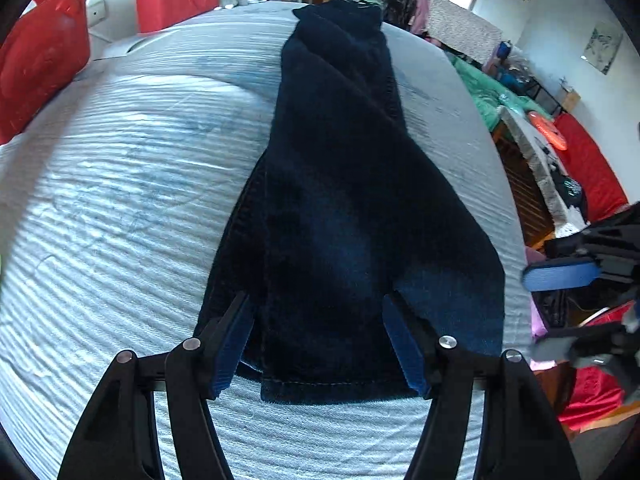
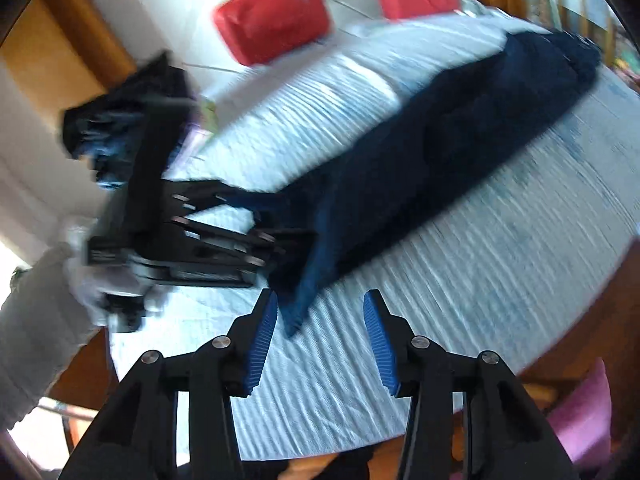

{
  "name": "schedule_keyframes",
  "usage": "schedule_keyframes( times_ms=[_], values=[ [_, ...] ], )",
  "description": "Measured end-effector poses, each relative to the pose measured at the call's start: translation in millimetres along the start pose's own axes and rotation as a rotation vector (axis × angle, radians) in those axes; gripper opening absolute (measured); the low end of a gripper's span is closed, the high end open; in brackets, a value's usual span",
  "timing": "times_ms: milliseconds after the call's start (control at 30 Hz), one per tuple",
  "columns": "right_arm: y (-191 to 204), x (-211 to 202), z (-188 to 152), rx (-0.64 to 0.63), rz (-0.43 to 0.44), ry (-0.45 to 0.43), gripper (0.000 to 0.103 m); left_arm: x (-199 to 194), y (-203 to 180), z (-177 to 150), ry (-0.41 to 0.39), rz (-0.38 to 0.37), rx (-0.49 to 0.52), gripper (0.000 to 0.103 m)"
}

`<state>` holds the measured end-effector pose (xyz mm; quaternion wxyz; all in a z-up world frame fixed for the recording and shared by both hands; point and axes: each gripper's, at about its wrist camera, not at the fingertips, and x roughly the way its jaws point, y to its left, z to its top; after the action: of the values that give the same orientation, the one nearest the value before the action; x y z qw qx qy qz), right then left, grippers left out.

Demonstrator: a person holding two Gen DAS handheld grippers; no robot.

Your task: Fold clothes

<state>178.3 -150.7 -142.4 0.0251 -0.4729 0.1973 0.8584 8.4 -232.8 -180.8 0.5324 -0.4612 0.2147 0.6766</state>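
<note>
Apparently jeans [image 1: 344,200] hem between left gripper [image 1: 320,344] fingers

The right wrist view is smeared by motion blur, so the left gripper [image 2: 280,220] beyond and to the left of the jaws shows only as dark streaks, and whether its fingers touch the dark blue jeans [image 2: 432,168] cannot be told. The white-gloved hand [image 2: 92,276] holding it is a pale blur, its sleeve cut off by the left edge. In the left wrist view, the right gripper [image 1: 592,300], far right of the jaws, is blurred and cut by the frame edge.
</note>
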Motion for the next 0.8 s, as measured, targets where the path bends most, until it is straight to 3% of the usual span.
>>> schedule_keyframes(
  times_ms=[67,200,300,367,400,633,700,733,800],
  values=[
    [-2,7,-3,0.056,-0.024,0.015,0.045,1,6,-1,0.012,-0.033,0.02,0.051],
    [4,25,-7,0.181,-0.04,-0.005,0.045,2,18,-2,0.036,-0.098,0.059,0.021],
    [13,43,-9,0.286,-0.079,-0.027,0.04,-5,24,-1,0.033,-0.114,0.107,0.014],
    [16,50,-8,0.36,-0.121,-0.049,0.013,-17,25,2,0.014,-0.095,0.155,0.009],
    [18,49,-6,0.398,-0.139,-0.066,0.006,-23,25,3,0.004,-0.086,0.179,0.004],
    [47,18,-5,0.601,-0.092,-0.254,0.006,-69,37,15,-0.062,-0.055,0.318,0.004],
    [50,35,-4,0.629,-0.114,-0.2,0.013,-57,41,11,-0.027,-0.02,0.364,0.004],
    [52,48,-5,0.649,-0.16,-0.134,0.019,-44,42,6,0.013,-0.016,0.386,0.005],
    [57,52,-13,0.643,-0.24,-0.099,0.019,-26,48,-6,0.079,-0.013,0.405,0.012]
  ],
)
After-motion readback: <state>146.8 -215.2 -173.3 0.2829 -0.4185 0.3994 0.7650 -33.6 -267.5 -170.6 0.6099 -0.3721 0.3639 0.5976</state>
